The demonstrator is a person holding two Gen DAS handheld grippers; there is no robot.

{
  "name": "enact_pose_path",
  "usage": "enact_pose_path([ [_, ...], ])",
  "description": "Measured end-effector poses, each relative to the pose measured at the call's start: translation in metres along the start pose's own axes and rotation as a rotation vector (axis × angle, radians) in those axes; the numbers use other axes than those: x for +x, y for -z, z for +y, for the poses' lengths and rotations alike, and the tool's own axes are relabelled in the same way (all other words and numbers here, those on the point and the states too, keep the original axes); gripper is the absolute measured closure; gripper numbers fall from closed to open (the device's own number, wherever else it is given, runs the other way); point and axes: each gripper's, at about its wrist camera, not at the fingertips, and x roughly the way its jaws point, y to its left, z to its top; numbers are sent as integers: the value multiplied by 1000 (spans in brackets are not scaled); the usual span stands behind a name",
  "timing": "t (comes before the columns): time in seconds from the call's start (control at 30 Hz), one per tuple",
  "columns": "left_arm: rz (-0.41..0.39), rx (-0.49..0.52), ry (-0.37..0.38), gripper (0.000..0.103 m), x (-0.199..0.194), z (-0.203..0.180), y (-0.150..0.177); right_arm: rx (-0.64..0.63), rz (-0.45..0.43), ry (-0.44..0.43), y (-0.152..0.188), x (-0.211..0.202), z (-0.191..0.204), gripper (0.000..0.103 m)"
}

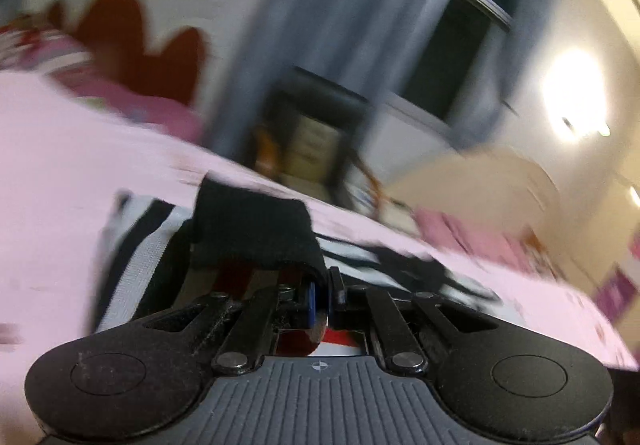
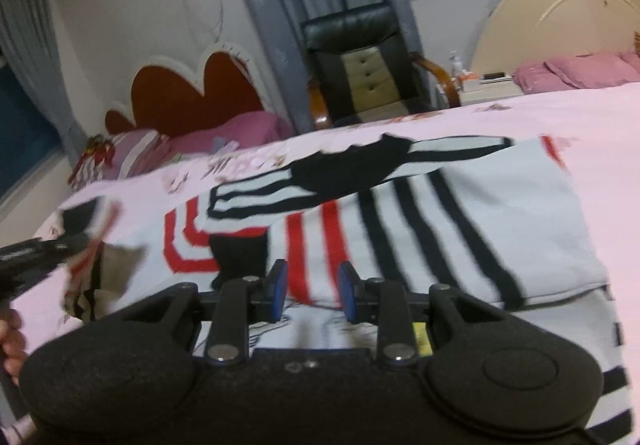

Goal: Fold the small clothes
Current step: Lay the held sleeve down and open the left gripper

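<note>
A small white sweater [image 2: 500, 213] with black and red stripes lies spread on the pink bed sheet [image 2: 600, 117]. One striped sleeve with a black cuff [image 2: 340, 173] lies folded across its body. My left gripper [image 1: 324, 293] is shut on the sweater's black cuff [image 1: 256, 229], which drapes over its fingers. It also shows at the left edge of the right wrist view [image 2: 44, 249], holding cloth lifted off the bed. My right gripper [image 2: 313, 285] is open and empty, low over the sweater's red stripes.
A red scalloped headboard [image 2: 192, 93] and pink pillows [image 2: 240, 129] stand at the bed's far left. A black office chair [image 2: 360, 61] and grey curtains are behind the bed. A second bed with a cream headboard [image 2: 560, 5] is at the right.
</note>
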Motion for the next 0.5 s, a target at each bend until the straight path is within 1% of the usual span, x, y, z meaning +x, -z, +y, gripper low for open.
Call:
enact_pose_path([
  [0.1,50,56,86,98,30,-61,4,28,-22,23,-4,-15,-24,75],
  [0.2,118,115,137,98,62,-116,14,90,-37,47,-7,-29,-55,75],
  [0.3,221,170,141,98,96,-154,30,146,-38,60,-5,-40,-85,75],
  [0.37,297,222,112,97,119,-175,49,176,-39,67,-4,-45,-102,73],
  [0.4,321,249,88,97,123,-181,60,195,-37,67,-3,-47,-109,72],
  [0.43,287,279,75,87,113,-187,69,213,-34,64,-2,-48,-116,69],
  [0.47,279,295,89,63,99,-191,73,233,-34,59,-2,-49,-123,66],
  [0.5,279,292,124,54,92,-194,72,243,-33,49,-1,-49,-127,65],
])
